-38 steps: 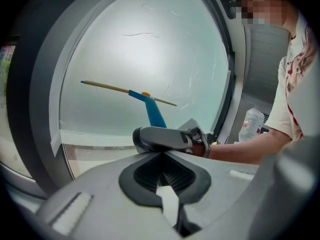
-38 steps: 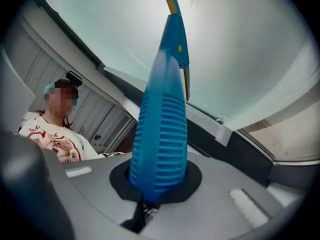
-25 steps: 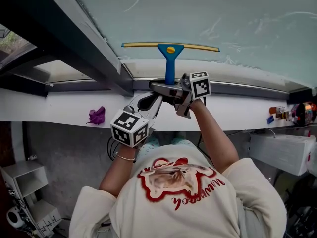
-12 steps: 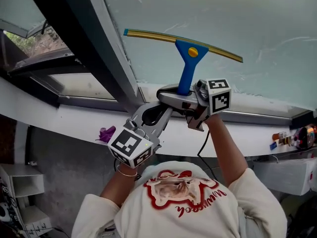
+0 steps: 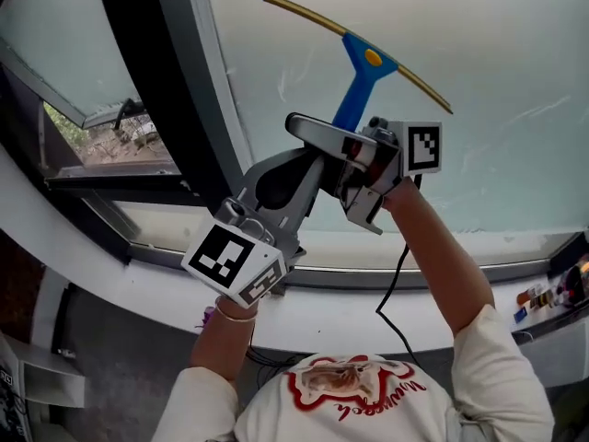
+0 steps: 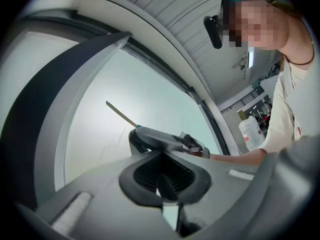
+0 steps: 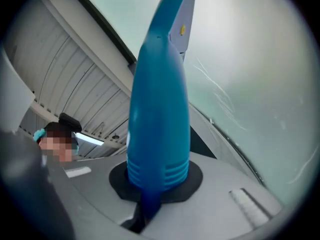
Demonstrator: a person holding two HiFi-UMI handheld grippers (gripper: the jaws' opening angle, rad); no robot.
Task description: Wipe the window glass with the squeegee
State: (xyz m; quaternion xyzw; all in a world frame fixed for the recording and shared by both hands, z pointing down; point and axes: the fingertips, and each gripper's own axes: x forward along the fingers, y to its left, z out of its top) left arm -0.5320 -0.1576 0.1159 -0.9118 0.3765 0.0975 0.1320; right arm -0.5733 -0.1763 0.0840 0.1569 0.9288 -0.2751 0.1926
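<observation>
A: Where does the squeegee (image 5: 364, 70) lie from the tool that holds it?

B: Straight off the right gripper (image 5: 342, 136), on the far side of it. Its jaws are clamped round the butt of the blue handle (image 7: 159, 109), which runs along the gripper's own line and up toward the window glass (image 5: 488, 44).

A: And the blade (image 5: 304, 12)?

B: It sits crosswise on top of the handle and is tilted. Its left end is higher and farther up the pane, and its right end is lower. It seems to lie against the glass, though I can't be sure the full edge is touching.

A: So the coming stroke depends on that tilt?

B: I'd say so. The pull would run along the handle and back toward the person, and the blade wants levelling first so both ends bear evenly.

A: What is the left gripper (image 5: 304, 178) doing?

B: Its jaws are together with nothing between them. It sits just beside the right gripper, on its left and nearer the person. The right one is closer to the glass.

A: What's the count?

B: There's one squeegee with one blade, and two grippers, only one of them loaded. A dark window frame (image 5: 175, 81) stands to the left of the pane.
</observation>
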